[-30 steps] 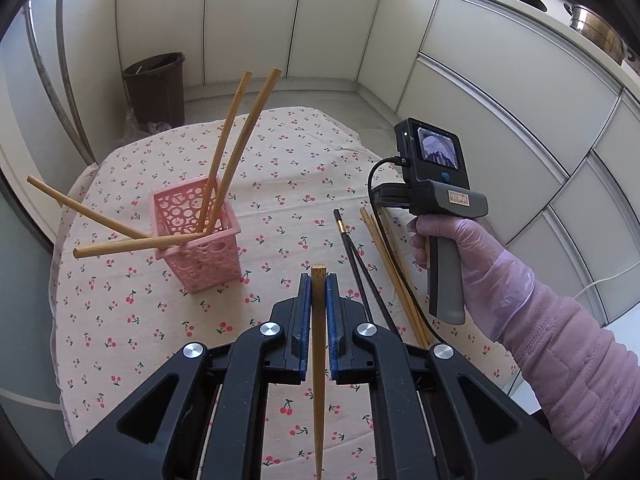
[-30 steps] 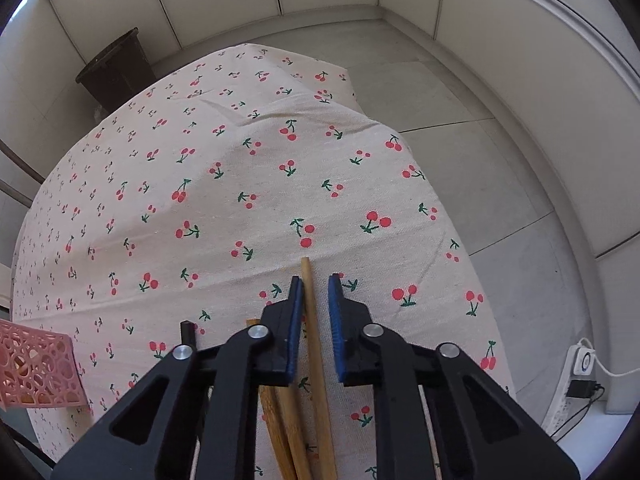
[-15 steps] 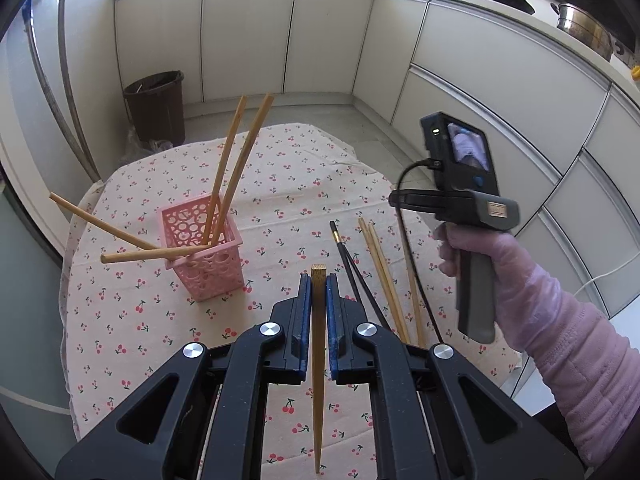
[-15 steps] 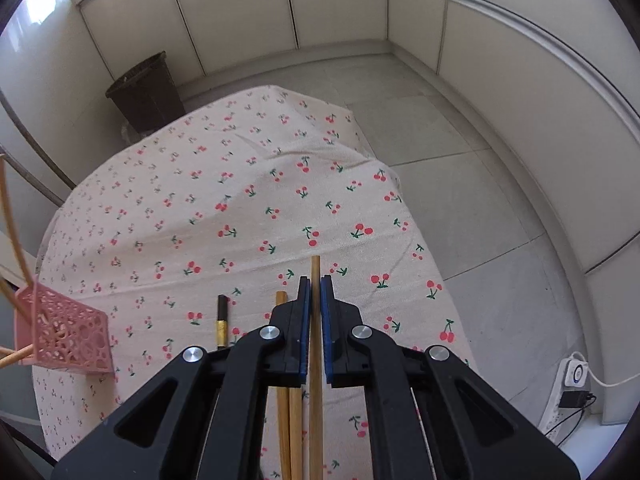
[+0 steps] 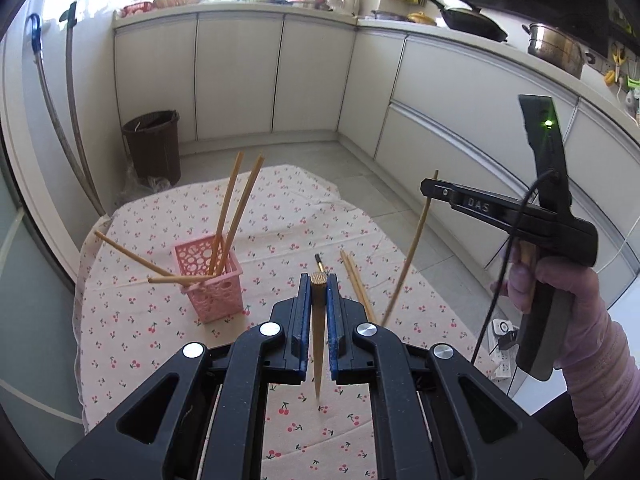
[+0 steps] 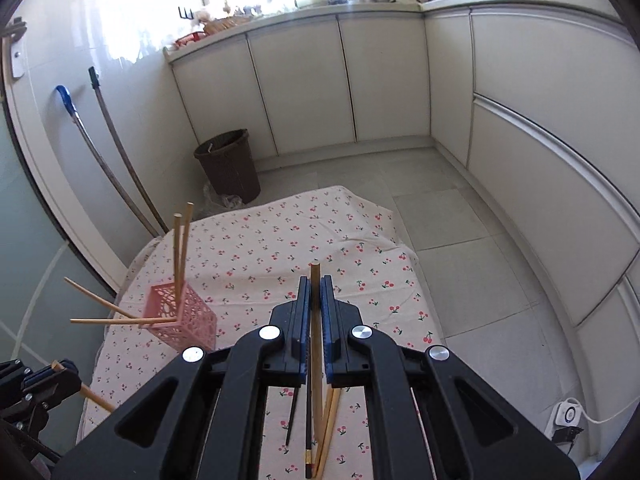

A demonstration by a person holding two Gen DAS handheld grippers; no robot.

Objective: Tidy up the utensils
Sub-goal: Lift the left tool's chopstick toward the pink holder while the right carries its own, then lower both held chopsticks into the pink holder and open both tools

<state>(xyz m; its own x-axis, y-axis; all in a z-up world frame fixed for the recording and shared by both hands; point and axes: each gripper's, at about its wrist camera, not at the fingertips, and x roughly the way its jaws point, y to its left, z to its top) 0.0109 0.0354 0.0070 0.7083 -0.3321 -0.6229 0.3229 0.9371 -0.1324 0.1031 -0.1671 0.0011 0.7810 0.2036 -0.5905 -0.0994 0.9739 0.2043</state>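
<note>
My left gripper (image 5: 318,286) is shut on a wooden chopstick (image 5: 318,340) that points down at the cherry-print cloth. A pink lattice basket (image 5: 210,284) with several wooden chopsticks in it stands on the cloth, ahead and to the left. My right gripper (image 6: 316,292) is shut on another wooden chopstick (image 6: 316,352), lifted clear of the cloth. In the left wrist view that right gripper (image 5: 430,189) shows at the right with its chopstick (image 5: 412,256) hanging aslant. Two wooden chopsticks (image 5: 356,280) and a black one (image 5: 319,258) lie on the cloth. In the right wrist view the left gripper (image 6: 56,374) is at the lower left.
The clothed table (image 5: 132,320) ends a short way beyond the basket. A brown waste bin (image 5: 154,144) stands on the floor behind it. White cabinets (image 5: 460,120) curve round the right side. A power strip (image 6: 568,418) lies on the floor at the right.
My right gripper rose well above the cloth with its chopstick, which now hangs free. The left gripper lifted a little with its chopstick, and the table looks smaller and farther.
</note>
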